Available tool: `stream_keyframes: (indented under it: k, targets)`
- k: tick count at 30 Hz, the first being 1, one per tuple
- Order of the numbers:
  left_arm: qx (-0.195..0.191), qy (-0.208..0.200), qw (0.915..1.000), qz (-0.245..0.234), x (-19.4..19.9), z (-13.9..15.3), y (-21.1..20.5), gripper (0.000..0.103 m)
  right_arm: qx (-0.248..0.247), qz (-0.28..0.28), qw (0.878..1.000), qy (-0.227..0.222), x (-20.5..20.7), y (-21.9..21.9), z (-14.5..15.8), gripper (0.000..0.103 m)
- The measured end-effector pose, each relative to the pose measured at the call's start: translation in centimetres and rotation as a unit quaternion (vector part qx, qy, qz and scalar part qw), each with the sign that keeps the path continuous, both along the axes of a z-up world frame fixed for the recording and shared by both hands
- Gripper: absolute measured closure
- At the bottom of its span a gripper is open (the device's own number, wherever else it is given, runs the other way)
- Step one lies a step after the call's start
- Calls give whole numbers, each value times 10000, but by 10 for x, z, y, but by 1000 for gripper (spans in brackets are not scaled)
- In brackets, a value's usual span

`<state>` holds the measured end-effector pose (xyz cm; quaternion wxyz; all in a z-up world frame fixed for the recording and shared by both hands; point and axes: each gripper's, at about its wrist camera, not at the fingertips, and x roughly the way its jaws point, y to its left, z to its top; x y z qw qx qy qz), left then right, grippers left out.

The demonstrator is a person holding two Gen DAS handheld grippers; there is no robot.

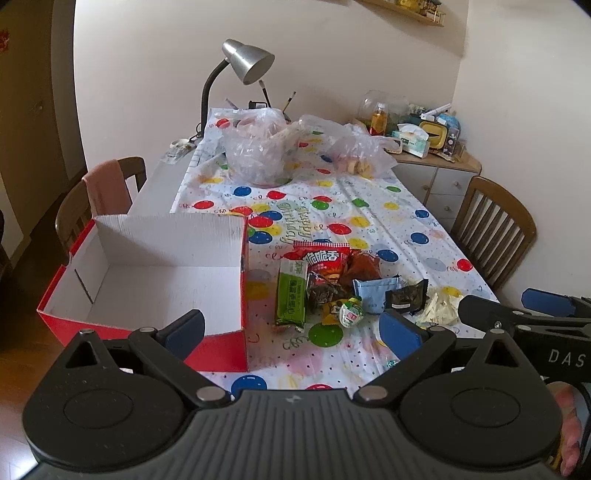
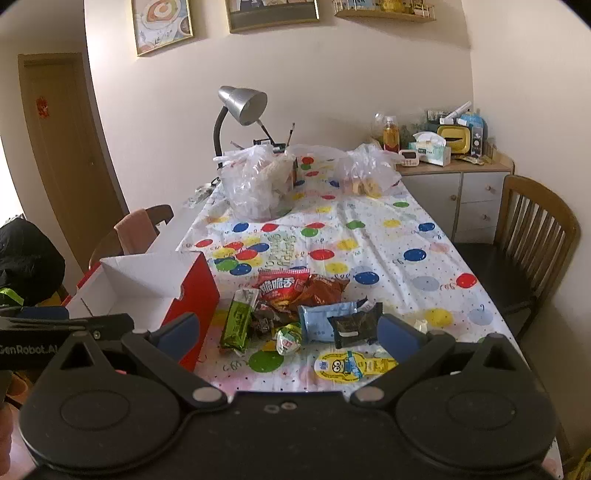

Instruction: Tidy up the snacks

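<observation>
Left wrist view: left gripper (image 1: 293, 332) and right gripper (image 2: 288, 330) fingers spread wide, holding nothing; snack pile (image 1: 332, 284) just right of red box (image 1: 147, 280) on worktop (image 1: 424, 236).

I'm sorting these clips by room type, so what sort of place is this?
Most likely a home dining room: a dining table under a party balloon cloth, wooden chairs around it, framed pictures and a cluttered sideboard along the wall.
</observation>
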<state>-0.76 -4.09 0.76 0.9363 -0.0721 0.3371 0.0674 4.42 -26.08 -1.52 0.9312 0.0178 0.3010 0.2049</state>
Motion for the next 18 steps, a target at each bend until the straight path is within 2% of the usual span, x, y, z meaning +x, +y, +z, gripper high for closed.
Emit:
stream_keyframes:
  k: [18]
  targets:
    - [-23, 109, 9999, 76, 0, -1, -15, 2, -50, 159, 9998, 50, 1, -6, 2, 0]
